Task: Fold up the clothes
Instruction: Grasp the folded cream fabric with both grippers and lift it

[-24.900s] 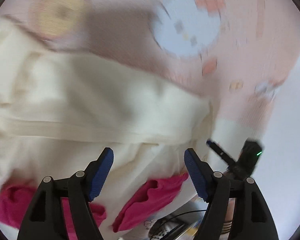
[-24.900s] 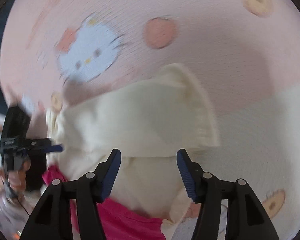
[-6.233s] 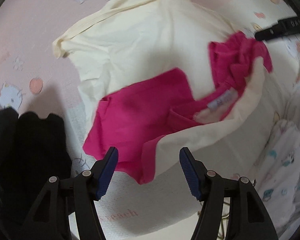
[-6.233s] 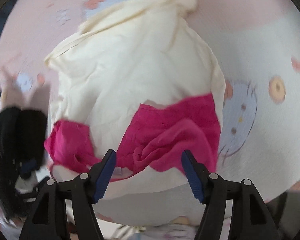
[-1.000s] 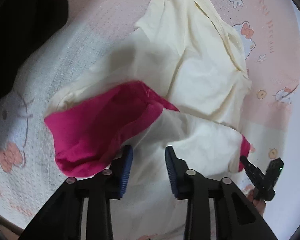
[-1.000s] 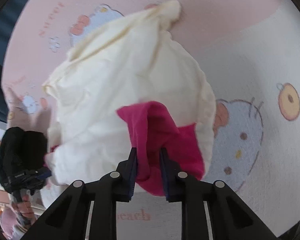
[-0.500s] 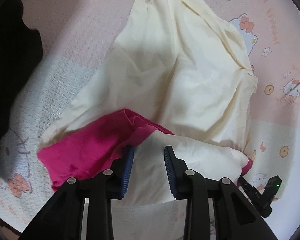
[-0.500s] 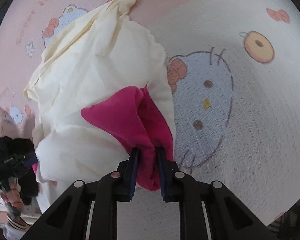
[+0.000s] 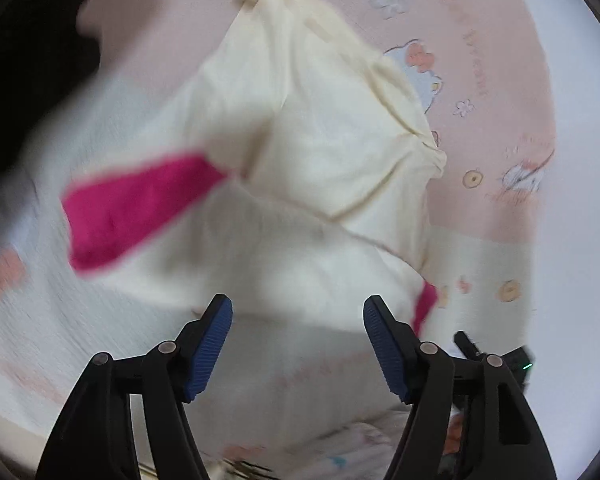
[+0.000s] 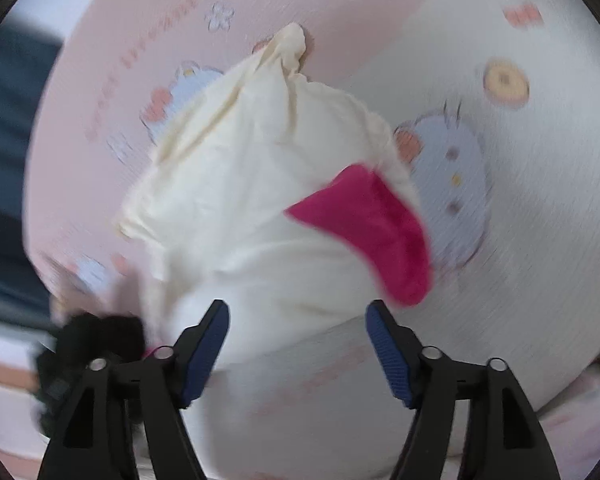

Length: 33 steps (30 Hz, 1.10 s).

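A cream garment (image 9: 312, 152) with a magenta lining lies bunched on a pink and white cartoon-print blanket (image 9: 496, 128). In the left wrist view a magenta flap (image 9: 132, 208) sticks out at its left side. My left gripper (image 9: 298, 312) is open just in front of the garment's near edge, nothing between its fingers. In the right wrist view the same cream garment (image 10: 252, 208) shows a magenta flap (image 10: 376, 232) at its right. My right gripper (image 10: 296, 316) is open too, at the garment's near edge. Both views are motion-blurred.
A black garment (image 9: 24, 64) lies at the far left in the left wrist view. The other gripper (image 9: 496, 356) shows at that view's lower right, and as a dark shape (image 10: 84, 352) at lower left in the right wrist view. The patterned blanket (image 10: 540, 200) spreads right.
Both grippers were shut on the garment's near edge half a second ago; both have opened and let it go. The garment has dropped onto the blanket and the views have pulled back.
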Available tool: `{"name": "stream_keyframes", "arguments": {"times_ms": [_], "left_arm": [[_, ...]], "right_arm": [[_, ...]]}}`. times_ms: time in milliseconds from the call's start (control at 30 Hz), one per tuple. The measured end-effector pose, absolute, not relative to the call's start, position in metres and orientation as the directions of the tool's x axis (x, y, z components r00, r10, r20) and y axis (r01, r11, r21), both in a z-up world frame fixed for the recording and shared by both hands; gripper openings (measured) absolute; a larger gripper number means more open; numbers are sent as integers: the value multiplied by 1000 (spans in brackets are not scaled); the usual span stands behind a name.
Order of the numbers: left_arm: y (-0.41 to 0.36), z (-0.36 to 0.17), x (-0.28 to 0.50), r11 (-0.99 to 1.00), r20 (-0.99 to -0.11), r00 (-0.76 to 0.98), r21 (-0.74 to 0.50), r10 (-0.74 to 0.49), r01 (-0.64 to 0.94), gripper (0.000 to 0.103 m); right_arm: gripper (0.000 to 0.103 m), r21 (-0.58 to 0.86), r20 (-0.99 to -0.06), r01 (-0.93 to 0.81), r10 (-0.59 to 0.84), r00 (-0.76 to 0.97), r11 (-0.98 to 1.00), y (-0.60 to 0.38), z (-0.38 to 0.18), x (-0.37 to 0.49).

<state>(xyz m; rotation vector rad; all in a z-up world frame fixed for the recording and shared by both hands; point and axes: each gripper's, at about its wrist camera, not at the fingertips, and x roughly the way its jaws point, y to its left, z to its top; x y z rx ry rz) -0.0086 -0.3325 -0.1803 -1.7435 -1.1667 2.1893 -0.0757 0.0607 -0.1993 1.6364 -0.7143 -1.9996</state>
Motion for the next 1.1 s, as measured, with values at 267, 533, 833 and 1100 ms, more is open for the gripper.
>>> {"name": "stream_keyframes", "arguments": {"times_ms": [267, 533, 833, 1100], "left_arm": [[-354, -224, 29, -442, -693, -397, -703, 602, 558, 66], [-362, -261, 29, -283, -674, -476, -700, 565, 656, 67], [-362, -281, 15, -203, -663, -508, -696, 550, 689, 67], [-368, -282, 14, -129, -651, -554, -700, 520, 702, 67]], "right_arm": [[76, 748, -662, -243, -720, -207, -618, 40, -232, -42], [77, 691, -712, -400, -661, -237, -602, 9, -272, -61], [96, 773, -609, -460, -714, -345, -437, -7, -300, -77], [87, 843, -482, -457, -776, -407, -284, 3, -318, -71]]}}
